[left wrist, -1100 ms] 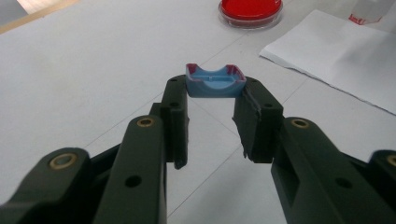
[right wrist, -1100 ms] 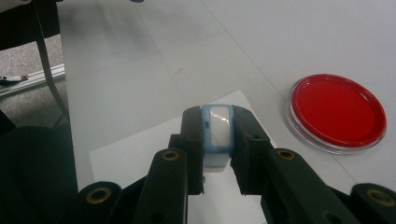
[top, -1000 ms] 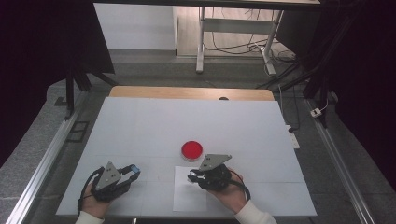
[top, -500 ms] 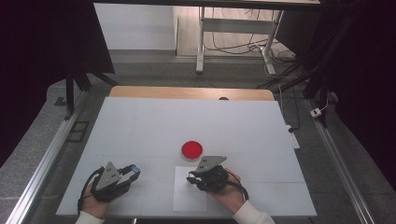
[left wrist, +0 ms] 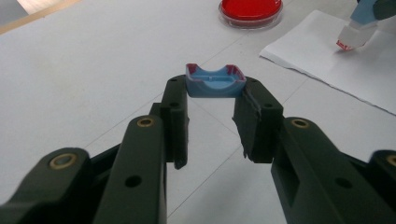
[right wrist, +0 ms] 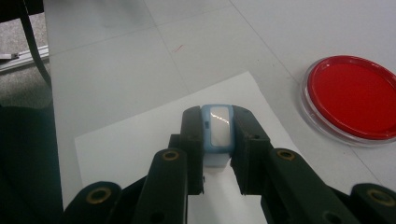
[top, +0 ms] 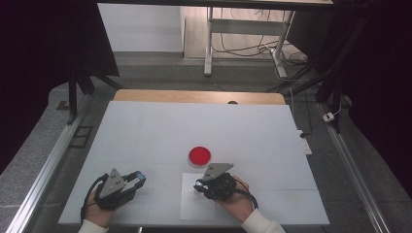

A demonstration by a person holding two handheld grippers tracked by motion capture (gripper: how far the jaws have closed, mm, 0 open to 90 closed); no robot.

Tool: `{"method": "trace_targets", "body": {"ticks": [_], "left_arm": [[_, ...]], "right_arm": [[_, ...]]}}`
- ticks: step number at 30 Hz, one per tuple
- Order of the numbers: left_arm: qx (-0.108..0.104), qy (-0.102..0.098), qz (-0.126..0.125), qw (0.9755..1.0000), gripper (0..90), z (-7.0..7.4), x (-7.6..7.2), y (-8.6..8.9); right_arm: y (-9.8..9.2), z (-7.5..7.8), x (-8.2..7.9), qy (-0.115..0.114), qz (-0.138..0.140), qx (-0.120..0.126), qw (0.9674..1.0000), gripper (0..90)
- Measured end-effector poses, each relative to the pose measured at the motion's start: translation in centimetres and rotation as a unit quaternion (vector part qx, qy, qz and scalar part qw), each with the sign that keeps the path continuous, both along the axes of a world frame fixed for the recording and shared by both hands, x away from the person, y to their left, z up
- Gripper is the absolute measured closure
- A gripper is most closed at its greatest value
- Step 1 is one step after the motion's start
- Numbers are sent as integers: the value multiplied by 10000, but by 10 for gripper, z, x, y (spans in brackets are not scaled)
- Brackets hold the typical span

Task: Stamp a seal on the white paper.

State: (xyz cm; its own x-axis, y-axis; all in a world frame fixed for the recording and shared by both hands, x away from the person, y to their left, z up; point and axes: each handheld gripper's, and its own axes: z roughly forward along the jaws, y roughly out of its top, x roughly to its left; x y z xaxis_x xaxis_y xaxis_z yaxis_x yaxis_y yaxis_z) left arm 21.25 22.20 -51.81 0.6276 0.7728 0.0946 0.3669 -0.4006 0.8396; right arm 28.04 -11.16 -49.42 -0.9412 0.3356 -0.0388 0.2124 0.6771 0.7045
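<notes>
We see the white desk [top: 145, 131] carrying all items, with a white paper sheet [top: 192, 204] lying flat near its front edge. Just beyond the sheet's far edge sits a round clear dish [top: 199, 155] with a red filling, close to the sheet but apart from both claws. The left claw [left wrist: 212, 105] rests at the front left of the desk, well apart from the dish, its jaws clamped on the two ends of a small blue cap [left wrist: 215, 80] that shows red marks at its corners and faces hollow side up. The right claw [right wrist: 217, 140] is positioned over the paper sheet, its jaws closed on a blue-bodied stamp-like tool [right wrist: 217, 130]. In the left gripper view, the tool's pale tip [left wrist: 351, 39] carries a red edge and appears to touch the sheet, though contact cannot be confirmed from this angle.
</notes>
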Motion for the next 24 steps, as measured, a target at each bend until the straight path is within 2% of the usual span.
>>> {"method": "trace_targets", "body": {"ticks": [24], "left_arm": [[11, -4, -3, 10000, 655, 0, 0, 0]], "right_arm": [[5, -6, -2, -108, 111, -158, 9998, 756]]}}
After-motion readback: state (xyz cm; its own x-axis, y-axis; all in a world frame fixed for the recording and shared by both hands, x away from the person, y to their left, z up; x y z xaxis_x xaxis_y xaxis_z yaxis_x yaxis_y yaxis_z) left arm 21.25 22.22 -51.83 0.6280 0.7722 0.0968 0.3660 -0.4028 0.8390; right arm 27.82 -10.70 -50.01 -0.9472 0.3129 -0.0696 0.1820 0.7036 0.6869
